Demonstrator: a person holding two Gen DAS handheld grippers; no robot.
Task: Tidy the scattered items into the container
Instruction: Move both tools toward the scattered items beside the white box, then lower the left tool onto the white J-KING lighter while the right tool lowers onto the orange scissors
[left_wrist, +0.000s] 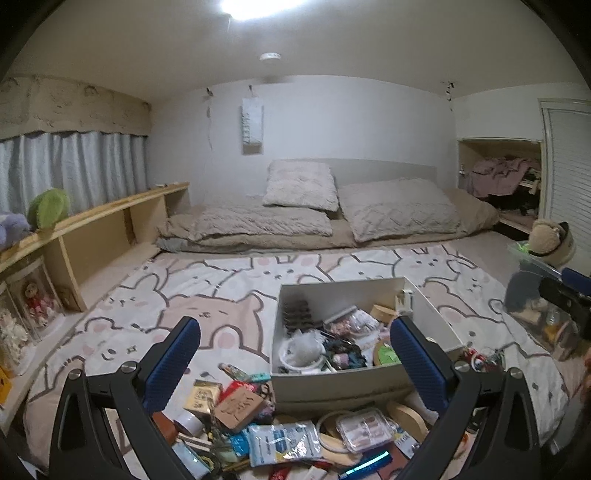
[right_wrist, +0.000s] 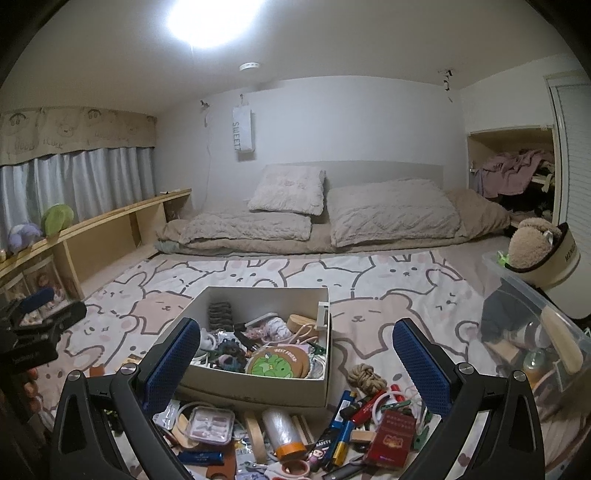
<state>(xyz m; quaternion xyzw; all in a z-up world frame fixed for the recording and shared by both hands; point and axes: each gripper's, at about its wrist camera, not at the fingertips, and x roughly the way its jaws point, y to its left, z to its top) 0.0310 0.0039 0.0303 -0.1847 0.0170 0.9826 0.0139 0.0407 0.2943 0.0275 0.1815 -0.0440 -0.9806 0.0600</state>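
Left gripper (left_wrist: 295, 362) first: fingers spread wide, nothing in them, hanging over the pile (left_wrist: 280, 432). Between and below its fingers I've got a wooden tag (left_wrist: 240, 406), a blue-white pouch (left_wrist: 282, 443) and a clear nail case (left_wrist: 365, 428). I figure the pouch is floppy and slick, so I'd pinch an edge; the case looks rigid and light, best taken across its short sides. The box (left_wrist: 351, 384) sits just past the right finger (left_wrist: 417, 369), already half full, walls low enough to drop things over. Right gripper (right_wrist: 297, 360) is just as wide open and empty, box (right_wrist: 258, 384) straight ahead between the fingers. Under it: a film roll (right_wrist: 282, 428), probably rolls away, so grab across the barrel; the red packet (right_wrist: 393, 439) by the right finger (right_wrist: 421, 369) is stiff and easy. Open blanket (right_wrist: 388, 317) right of the box gives swing room; the clear bin (right_wrist: 535, 314) far right crowds that side.
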